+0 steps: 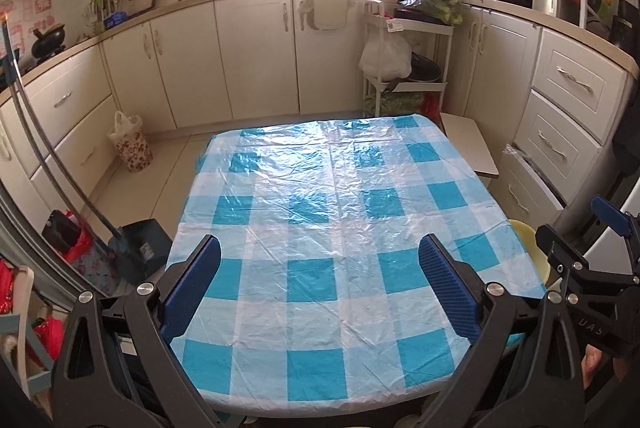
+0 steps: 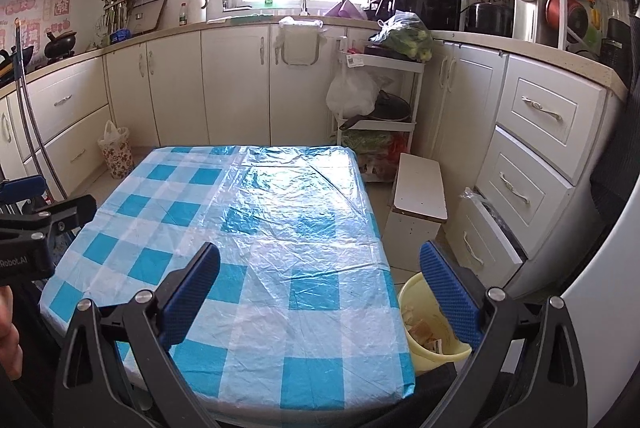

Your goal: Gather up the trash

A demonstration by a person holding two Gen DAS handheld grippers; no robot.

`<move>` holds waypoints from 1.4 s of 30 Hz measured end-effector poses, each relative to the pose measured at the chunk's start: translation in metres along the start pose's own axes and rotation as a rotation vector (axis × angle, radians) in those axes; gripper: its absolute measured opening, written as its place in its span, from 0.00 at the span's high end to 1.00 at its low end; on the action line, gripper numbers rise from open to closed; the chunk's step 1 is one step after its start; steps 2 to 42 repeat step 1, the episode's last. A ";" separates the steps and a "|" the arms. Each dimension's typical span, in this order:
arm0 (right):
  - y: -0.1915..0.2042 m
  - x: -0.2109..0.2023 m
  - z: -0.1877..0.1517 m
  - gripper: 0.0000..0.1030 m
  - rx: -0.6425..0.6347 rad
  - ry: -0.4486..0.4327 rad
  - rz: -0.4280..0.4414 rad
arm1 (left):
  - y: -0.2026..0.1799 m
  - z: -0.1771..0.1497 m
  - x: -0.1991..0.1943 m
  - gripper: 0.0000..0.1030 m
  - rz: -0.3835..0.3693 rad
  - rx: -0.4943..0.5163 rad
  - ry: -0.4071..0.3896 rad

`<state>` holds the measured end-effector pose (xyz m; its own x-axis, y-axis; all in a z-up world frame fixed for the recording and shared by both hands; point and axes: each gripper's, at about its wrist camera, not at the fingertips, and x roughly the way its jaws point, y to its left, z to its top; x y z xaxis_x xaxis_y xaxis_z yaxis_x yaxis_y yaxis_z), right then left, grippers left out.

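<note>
From the left wrist view, the left tool [image 1: 320,284] hangs over the near end of the counter [image 1: 320,368], which is covered by a crinkled blue-and-white checked plastic cloth [image 1: 332,212]; its two blue ribbed fingers [image 1: 192,288] stand wide apart with nothing between them, so it is open and empty. No scrap, wrapper or other loose trash shows anywhere on the cloth in this view. At the right edge, part of the other black tool [image 1: 576,260] shows, and behind it a sliver of a pale yellow plastic bucket [image 1: 528,240] just beside the counter's right side. From the right wrist view, the right tool [image 2: 320,292] is likewise spread wide and holds nothing, hovering over the near right corner of the counter. Here the yellow bucket stands on the floor close against that corner, and inside it lie a few brownish and pale paper-like scraps [image 2: 424,332], so the trash that can be seen is already in the bucket. Judging from this, the collecting is either nearly done or between pieces: both tools are free and the cloth looks bare. The next move calls for finding any remaining piece, perhaps on the floor or out of view, and then lowering an open tool squarely over it before closing.
</note>
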<state>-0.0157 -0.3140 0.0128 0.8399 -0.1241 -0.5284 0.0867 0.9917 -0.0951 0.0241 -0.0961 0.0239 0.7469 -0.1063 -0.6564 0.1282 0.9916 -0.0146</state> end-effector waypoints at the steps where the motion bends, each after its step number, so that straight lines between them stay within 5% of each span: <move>1: 0.002 0.009 0.003 0.07 -0.005 0.011 0.005 | 0.005 0.000 0.005 0.07 0.004 -0.010 0.008; 42: 0.002 0.009 0.003 0.07 -0.005 0.011 0.005 | 0.005 0.000 0.005 0.07 0.004 -0.010 0.008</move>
